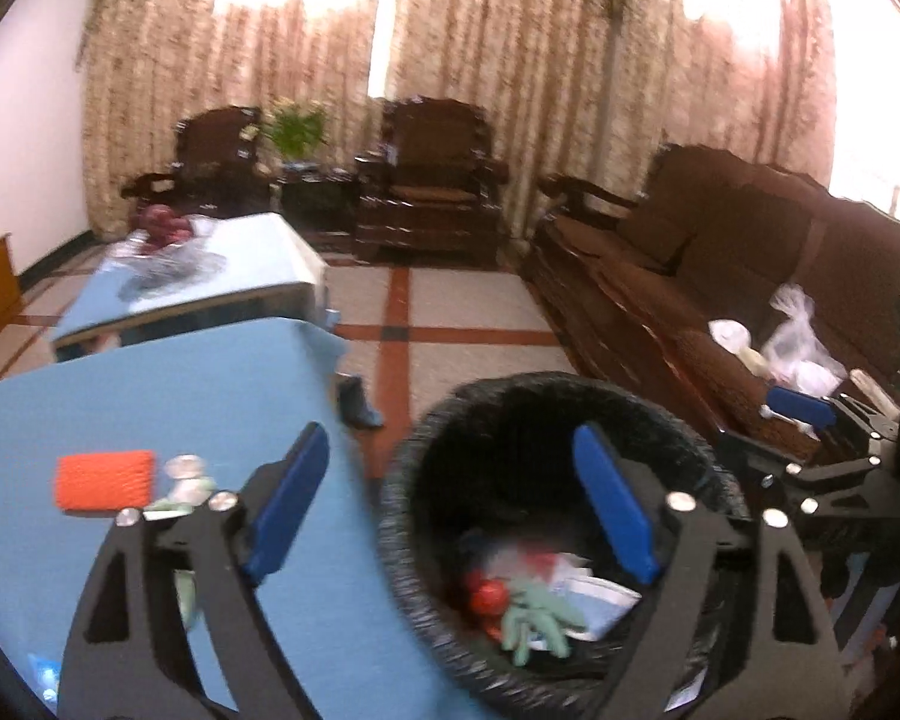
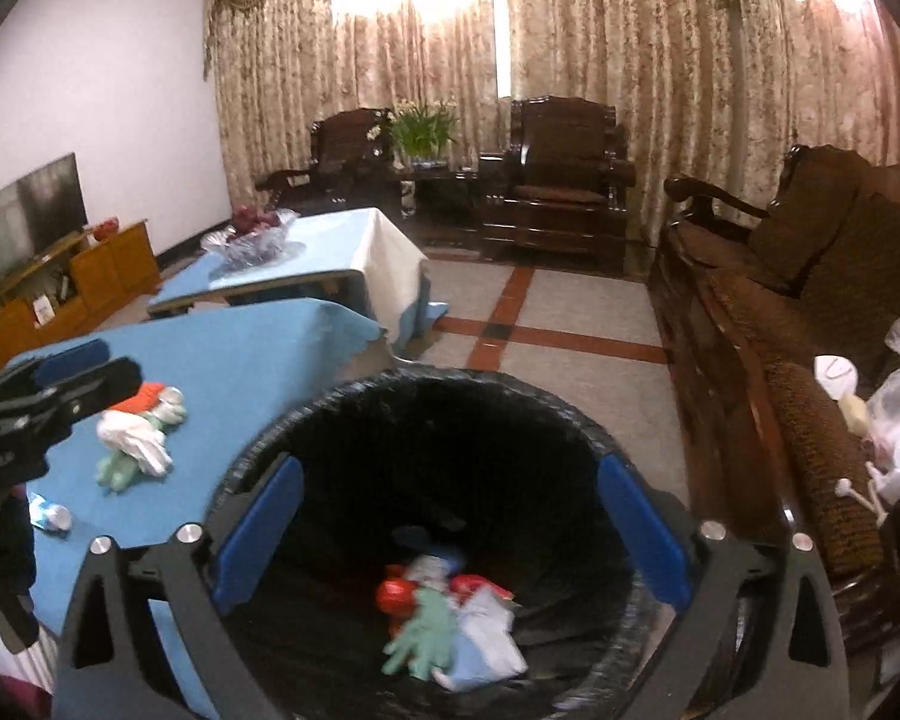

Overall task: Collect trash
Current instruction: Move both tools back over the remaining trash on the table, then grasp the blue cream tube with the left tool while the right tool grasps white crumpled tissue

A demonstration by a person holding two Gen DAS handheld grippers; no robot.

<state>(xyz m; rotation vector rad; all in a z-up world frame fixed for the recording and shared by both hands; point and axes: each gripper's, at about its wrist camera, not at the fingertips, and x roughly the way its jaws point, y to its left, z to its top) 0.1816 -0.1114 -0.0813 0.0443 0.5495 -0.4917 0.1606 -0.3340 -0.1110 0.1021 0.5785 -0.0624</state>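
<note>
- Both grippers hang over the black-lined bin (image 2: pixel 426 420): the left gripper (image 1: pixel 450 510) is spread wide with nothing between its blue pads, and the right gripper (image 2: pixel 450 528) is spread just as wide and empty.
- Collected trash sits at the bin's bottom, lower centre of the right wrist view: a limp green glove (image 2: pixel 426 639), crumpled white paper (image 2: pixel 486 642) and a shiny red wrapper (image 2: pixel 396 594).
- More trash waits on the blue tabletop (image 2: pixel 240 348) at the left: a white glove (image 2: pixel 135 441) draped over another green one, and a crushed foil piece (image 2: pixel 51 516) near the lower left edge.
- Risk: the thin, glossy bin liner looks loose; I judge a finger dipping low could snag and drag it.
- Risk: soft, floppy gloves could slip from smooth pads or be pinched together.
- Risk: the tablecloth looks like soft fabric; a low pinch could catch it and pull things off.
- The orange, ribbed sponge-like block (image 1: pixel 105 480) may not be trash at all.
</note>
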